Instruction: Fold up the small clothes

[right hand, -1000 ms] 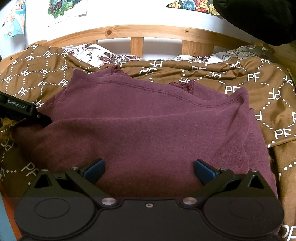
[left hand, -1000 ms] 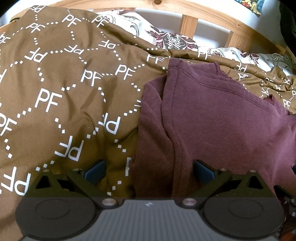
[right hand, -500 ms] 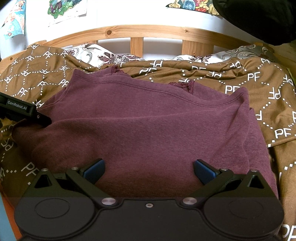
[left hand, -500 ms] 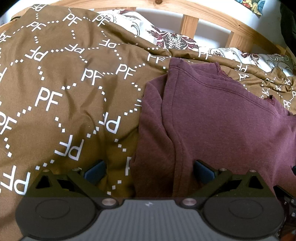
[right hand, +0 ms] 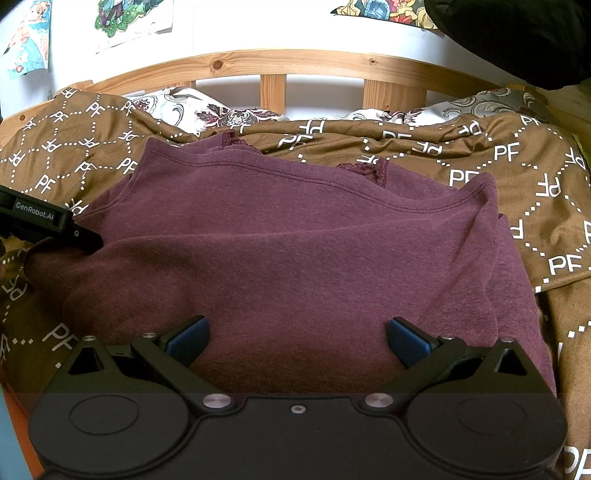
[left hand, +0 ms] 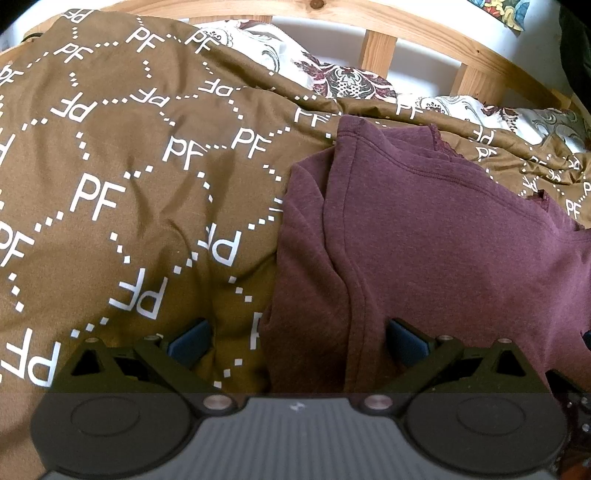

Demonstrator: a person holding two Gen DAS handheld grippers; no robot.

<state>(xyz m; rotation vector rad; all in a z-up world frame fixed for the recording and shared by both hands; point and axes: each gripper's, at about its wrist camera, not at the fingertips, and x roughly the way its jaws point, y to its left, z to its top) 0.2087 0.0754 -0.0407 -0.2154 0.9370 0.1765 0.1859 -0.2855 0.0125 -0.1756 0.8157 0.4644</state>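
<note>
A maroon top (right hand: pixel 295 251) lies folded over on the brown bedspread (left hand: pixel 110 184); it also shows in the left wrist view (left hand: pixel 443 240), with a doubled left edge and lace trim at the far side. My left gripper (left hand: pixel 297 341) is open at the top's near left edge, its jaws straddling that edge. It also shows from the side in the right wrist view (right hand: pixel 48 223). My right gripper (right hand: pixel 297 338) is open over the near middle of the top, holding nothing.
The brown bedspread with white "PF" print covers the bed. Patterned pillows (right hand: pixel 221 114) lie at the far side against a wooden slatted headboard (right hand: pixel 273 70). Posters hang on the white wall (right hand: pixel 133 14). A dark object (right hand: pixel 517 33) hangs at the top right.
</note>
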